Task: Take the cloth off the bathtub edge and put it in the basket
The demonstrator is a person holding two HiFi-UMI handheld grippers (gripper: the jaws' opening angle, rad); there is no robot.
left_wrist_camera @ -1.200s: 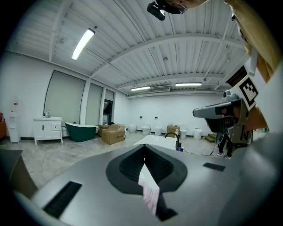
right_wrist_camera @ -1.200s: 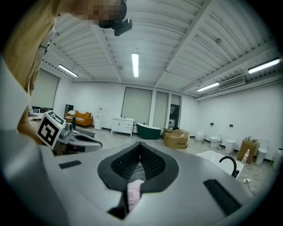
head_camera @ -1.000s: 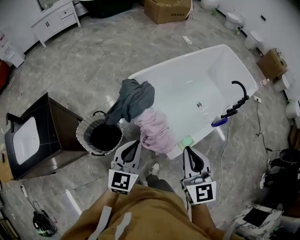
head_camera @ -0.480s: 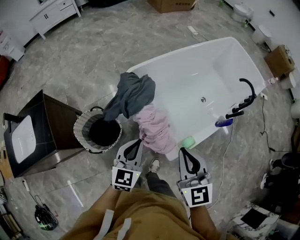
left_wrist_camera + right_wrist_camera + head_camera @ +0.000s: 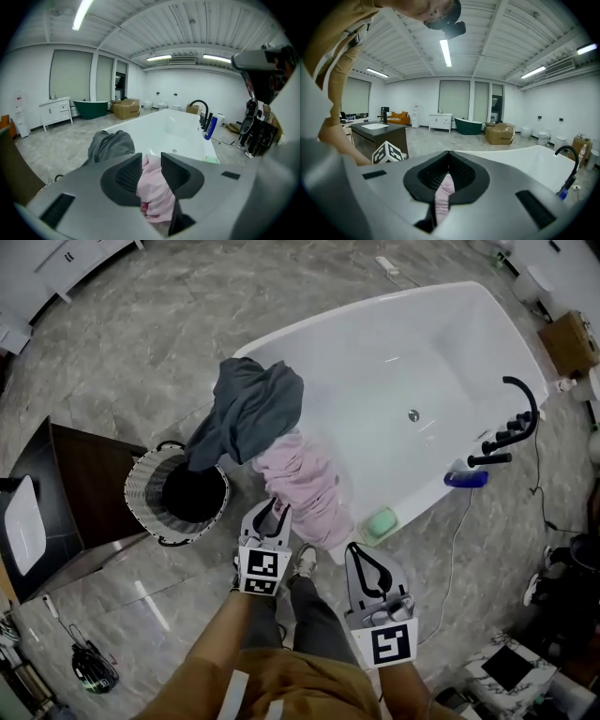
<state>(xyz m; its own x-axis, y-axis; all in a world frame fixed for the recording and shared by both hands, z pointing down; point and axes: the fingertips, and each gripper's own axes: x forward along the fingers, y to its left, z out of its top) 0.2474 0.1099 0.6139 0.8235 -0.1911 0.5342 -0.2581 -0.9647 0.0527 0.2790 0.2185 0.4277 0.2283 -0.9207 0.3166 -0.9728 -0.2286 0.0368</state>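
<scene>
On our left gripper (image 5: 151, 160) the jaws, just opening, stand apart, with the pink cloth (image 5: 302, 486) just beyond their gap. It drapes the bathtub's (image 5: 375, 371) near edge beside the basket (image 5: 141, 486). Our right gripper (image 5: 360, 553) is closed.

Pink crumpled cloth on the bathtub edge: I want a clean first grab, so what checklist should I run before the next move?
1. Left gripper jaws apart: ok; just been opening, gap narrow.
2. Pink crumpled cloth lined up in that gap: ok; pads not pressing it.
3. Round woven basket mouth reachable: ok, though dark grey cloth overhangs its rim.
4. Right gripper out of the way: ok; shut, empty.
</scene>
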